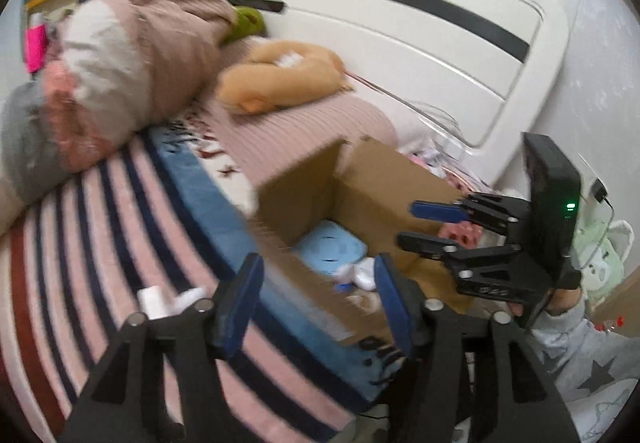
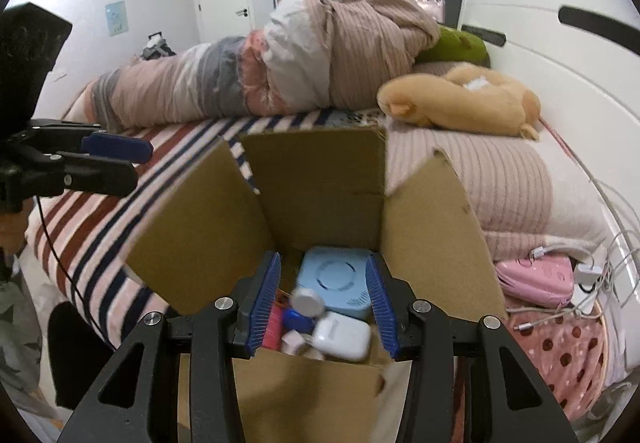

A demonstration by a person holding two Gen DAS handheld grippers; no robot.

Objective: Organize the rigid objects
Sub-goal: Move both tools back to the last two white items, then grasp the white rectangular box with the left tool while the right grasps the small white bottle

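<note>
Two small white objects (image 1: 168,301) lie on the striped bed at ten o'clock from the open, empty left claw (image 1: 316,307), the nearer one; the right claw (image 2: 326,307) hovers part-open and empty over the cardboard box (image 2: 432,211)

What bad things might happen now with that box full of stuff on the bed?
1. The cardboard box sits near the edge of the soft bed, so a bump might tip it off.
2. The small white thing on the striped blanket might get left out.
3. The box's raised flaps might catch the right gripper and its open fingers.
</note>
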